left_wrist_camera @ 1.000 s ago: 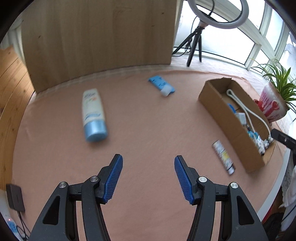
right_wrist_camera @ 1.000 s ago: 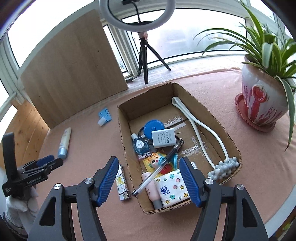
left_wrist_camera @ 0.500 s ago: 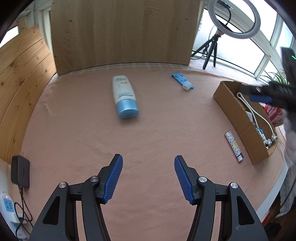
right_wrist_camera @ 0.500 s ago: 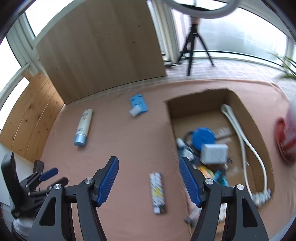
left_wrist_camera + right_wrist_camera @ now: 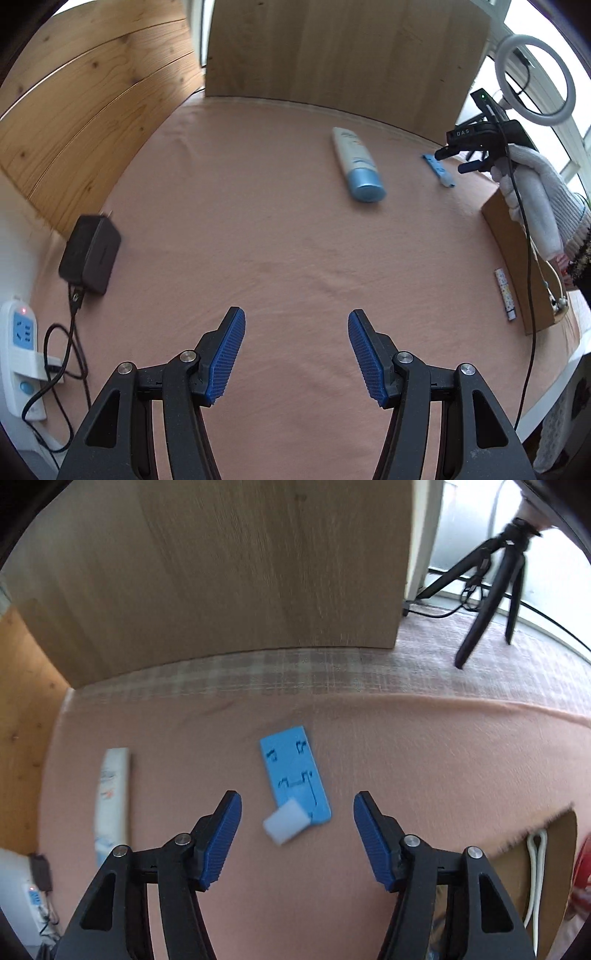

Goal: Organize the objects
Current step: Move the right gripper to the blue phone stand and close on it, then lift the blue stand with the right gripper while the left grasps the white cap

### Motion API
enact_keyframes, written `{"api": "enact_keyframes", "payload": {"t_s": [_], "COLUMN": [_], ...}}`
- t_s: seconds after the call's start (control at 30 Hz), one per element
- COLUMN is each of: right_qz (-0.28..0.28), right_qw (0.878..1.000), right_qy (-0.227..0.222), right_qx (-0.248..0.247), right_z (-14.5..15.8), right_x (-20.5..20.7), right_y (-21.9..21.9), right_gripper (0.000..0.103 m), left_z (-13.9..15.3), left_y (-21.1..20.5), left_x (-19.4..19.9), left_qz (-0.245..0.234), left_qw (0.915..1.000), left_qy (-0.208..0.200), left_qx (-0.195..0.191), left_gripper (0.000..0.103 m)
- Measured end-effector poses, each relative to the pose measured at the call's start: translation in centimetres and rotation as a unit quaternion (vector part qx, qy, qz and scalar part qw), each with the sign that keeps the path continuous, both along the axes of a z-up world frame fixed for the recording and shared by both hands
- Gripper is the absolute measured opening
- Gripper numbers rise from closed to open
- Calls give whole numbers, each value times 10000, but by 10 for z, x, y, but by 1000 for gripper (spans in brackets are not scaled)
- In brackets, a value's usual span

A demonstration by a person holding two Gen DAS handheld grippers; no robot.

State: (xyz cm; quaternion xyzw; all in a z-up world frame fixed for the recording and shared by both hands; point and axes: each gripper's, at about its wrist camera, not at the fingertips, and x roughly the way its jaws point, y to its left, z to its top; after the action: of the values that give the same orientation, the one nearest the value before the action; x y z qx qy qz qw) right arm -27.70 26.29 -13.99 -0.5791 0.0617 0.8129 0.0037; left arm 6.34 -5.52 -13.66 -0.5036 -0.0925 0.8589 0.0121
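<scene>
Right gripper point(image 5: 297, 836) angled steeply down, jaws spread wide and just closing a little, nothing gripped; blue flat piece point(image 5: 295, 775) with white cap on the cloth beyond the tips at 12 o'clock, untouched. Left gripper point(image 5: 295, 356) wide apart, empty, over bare pink cloth point(image 5: 240, 240). One lotion tube point(image 5: 356, 164) at 1 o'clock. One patterned stick point(image 5: 505, 293) beside the one cardboard box point(image 5: 517, 251) at 3 o'clock, table edge close behind.
</scene>
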Motion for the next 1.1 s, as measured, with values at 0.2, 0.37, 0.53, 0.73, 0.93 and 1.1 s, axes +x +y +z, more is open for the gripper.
{"api": "enact_keyframes", "payload": {"t_s": [0.2, 0.37, 0.53, 0.73, 0.93, 1.1], "right_qz": [-39, -14, 50, 335, 317, 807], "right_qw": [9990, 9984, 9987, 9981, 9742, 9920], "right_qy": [-339, -491, -508, -434, -806, -274], "right_qx": [303, 291, 39, -274, -2083, -932], "right_z": [-29, -40, -42, -42, -55, -39], "right_x": [-31, -30, -2, 57, 129, 171], "right_y": [-9, -9, -13, -37, -58, -87], "right_gripper": [57, 35, 33, 33, 33, 33], "left_z": [-10, -9, -4, -5, -3, -2], "left_y": [-20, -16, -7, 2, 13, 26], "left_x": [4, 0, -7, -16, -21, -23], "left_qz": [205, 100, -72, -276, -497, -714], "left_qw": [9997, 9999, 9999, 9995, 9987, 9974], "left_qy": [-75, -44, -19, -51, -50, -75], "left_qx": [103, 125, 147, 161, 112, 109], "left_gripper": [62, 62, 62, 62, 62, 62]}}
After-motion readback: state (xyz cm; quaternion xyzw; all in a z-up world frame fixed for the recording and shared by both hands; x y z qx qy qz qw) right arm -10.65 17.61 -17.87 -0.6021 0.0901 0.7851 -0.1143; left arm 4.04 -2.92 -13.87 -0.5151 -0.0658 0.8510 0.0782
